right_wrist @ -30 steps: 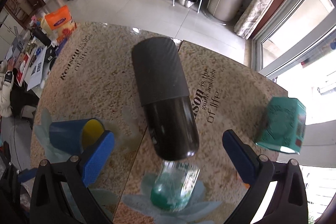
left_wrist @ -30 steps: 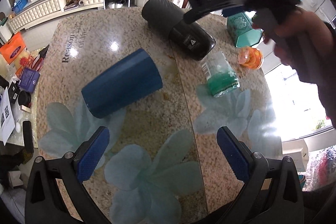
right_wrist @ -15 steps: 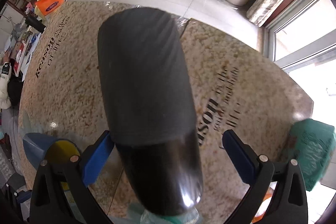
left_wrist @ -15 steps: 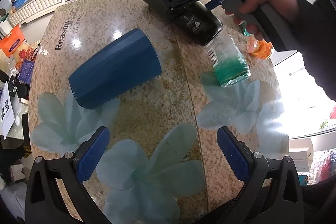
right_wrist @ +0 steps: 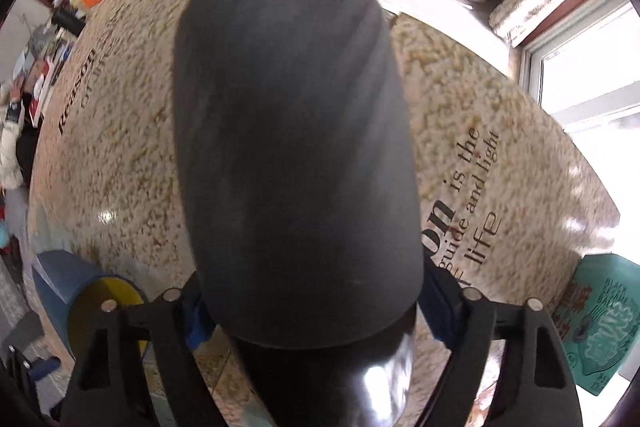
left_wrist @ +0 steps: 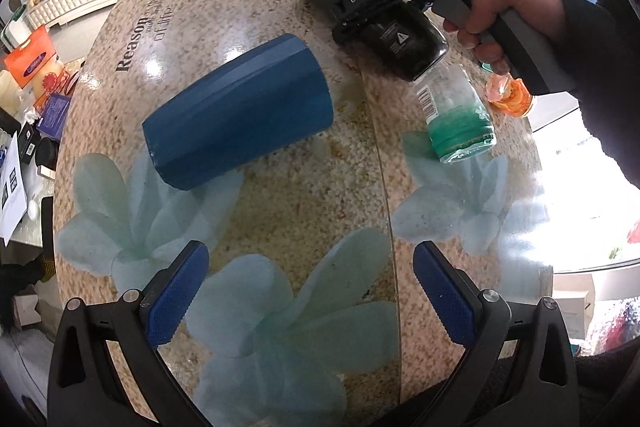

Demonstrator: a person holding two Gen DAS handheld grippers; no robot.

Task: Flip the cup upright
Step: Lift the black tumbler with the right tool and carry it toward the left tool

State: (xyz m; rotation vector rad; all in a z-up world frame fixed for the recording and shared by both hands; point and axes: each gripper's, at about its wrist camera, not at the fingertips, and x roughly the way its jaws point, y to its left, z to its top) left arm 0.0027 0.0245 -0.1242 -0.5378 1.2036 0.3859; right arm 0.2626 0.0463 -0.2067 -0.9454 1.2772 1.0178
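Note:
A black tumbler cup (left_wrist: 376, 27) with a grey textured upper half lies on its side on the table (left_wrist: 300, 203); it fills the right wrist view (right_wrist: 296, 163). My right gripper (right_wrist: 312, 311) is shut on it, pads pressed against both sides near where grey meets glossy black; it also shows in the left wrist view (left_wrist: 356, 15). A blue cup (left_wrist: 240, 123) with a yellow inside (right_wrist: 100, 307) lies on its side at the left. My left gripper (left_wrist: 308, 291) is open and empty, above the table's near part.
A glass jar with green contents (left_wrist: 456, 119) stands right by the black cup's end. An orange item (left_wrist: 512, 95) and a teal box (right_wrist: 596, 319) sit at the right. The table edge curves close on the right; room clutter lies beyond.
My right gripper moved forward over the black cup and closed on its sides. The left gripper drew a little closer to the blue cup and stayed open.

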